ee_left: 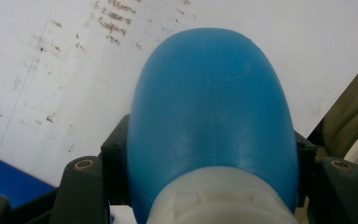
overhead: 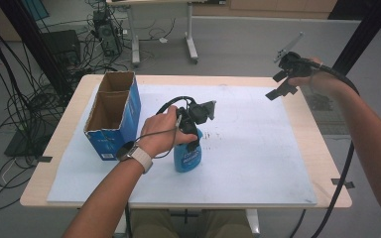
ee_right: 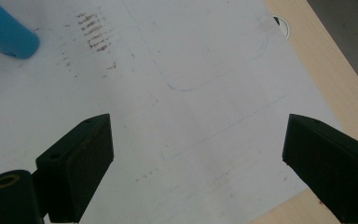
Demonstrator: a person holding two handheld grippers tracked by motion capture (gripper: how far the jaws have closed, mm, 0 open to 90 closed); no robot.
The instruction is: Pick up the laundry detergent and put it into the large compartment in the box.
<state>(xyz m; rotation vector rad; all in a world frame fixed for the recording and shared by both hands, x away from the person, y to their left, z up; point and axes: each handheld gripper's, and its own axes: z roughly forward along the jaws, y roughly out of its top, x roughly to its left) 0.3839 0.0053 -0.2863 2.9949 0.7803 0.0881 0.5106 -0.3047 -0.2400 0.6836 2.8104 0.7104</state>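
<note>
**Blues, Blacks and a Pale Desk**

The bottle (overhead: pixel 187 157) is showing bright blue, with white lettering on its side and a white collar at the neck. The cardboard box (overhead: pixel 113 116) is wearing the same blue outside, with small white print low on the front, and plain brown inside. The left tool (overhead: pixel 194 130) and the right tool (overhead: pixel 282 85) are both looking black, with brass-coloured screw heads. The mat (overhead: pixel 258 148) is lying white, speckled with reddish-brown marks and faint blue lines. The desk (overhead: pixel 322 148) is showing light wood at its edges. The watch strap (overhead: pixel 142 157) is looking pale beige.
</note>
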